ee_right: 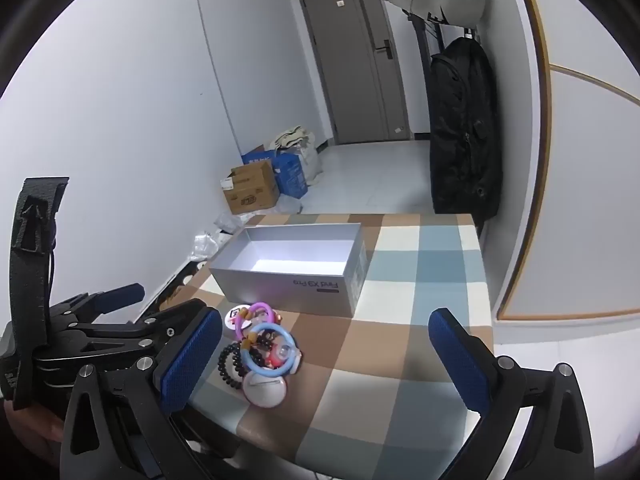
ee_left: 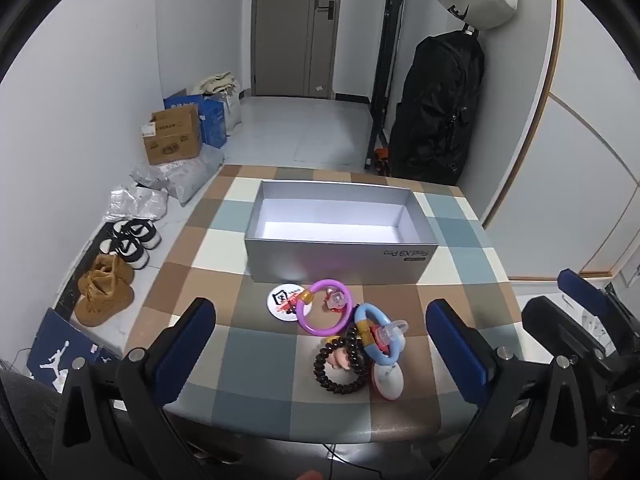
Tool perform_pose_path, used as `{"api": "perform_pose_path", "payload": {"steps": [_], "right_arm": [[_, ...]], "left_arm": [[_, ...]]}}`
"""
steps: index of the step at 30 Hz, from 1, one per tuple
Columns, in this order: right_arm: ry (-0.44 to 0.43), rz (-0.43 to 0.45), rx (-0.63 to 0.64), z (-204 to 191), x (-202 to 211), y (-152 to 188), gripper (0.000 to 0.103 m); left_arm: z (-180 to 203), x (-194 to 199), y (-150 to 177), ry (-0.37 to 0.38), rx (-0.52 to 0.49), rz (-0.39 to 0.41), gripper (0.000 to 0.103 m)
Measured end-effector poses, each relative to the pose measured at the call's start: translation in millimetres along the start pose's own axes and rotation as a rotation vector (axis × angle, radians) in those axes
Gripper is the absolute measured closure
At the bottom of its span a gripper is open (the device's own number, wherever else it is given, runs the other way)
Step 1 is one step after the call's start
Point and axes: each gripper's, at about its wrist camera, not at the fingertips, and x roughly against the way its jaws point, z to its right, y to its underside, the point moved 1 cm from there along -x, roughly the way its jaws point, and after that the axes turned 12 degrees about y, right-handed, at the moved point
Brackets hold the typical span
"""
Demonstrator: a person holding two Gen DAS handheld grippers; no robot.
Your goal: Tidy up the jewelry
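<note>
A pile of jewelry lies on the checkered table in front of an open silver box (ee_left: pixel 340 252): a purple ring bracelet (ee_left: pixel 324 307), a blue ring bracelet (ee_left: pixel 378 338), a dark beaded bracelet (ee_left: pixel 340 364) and two round white badges (ee_left: pixel 282 298). My left gripper (ee_left: pixel 320 344) is open and empty, its fingers either side of the pile, above the near table edge. My right gripper (ee_right: pixel 326 356) is open and empty, to the right of the pile. In the right wrist view the box (ee_right: pixel 288 284) stands behind the blue bracelet (ee_right: pixel 270 346).
The checkered table (ee_left: pixel 224 248) ends close in front of me. Shoes (ee_left: pixel 108 292), cardboard boxes (ee_left: pixel 172 140) and bags sit on the floor at the left. A black bag (ee_left: pixel 436 108) hangs by the wall at the back right.
</note>
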Motion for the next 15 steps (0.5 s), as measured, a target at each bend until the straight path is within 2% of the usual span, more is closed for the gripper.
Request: {"api": "perform_pose_path", "payload": {"steps": [3, 9, 15], "right_arm": [[0.001, -0.009, 0.005, -1.2, -2.5, -0.1, 0.000], [0.003, -0.001, 0.005, 4.1, 4.6, 3.5, 0.000], [0.017, -0.017, -0.011, 4.4, -2.7, -0.9, 0.000]], "left_arm": [[11.2, -4.7, -4.4, -0.008, -0.014, -0.011, 0.001], [2.1, 2.4, -0.1, 0.030, 0.003, 0.000, 0.001], [-2.8, 6.5, 1.2, 0.029, 0.007, 0.014, 0.001]]}}
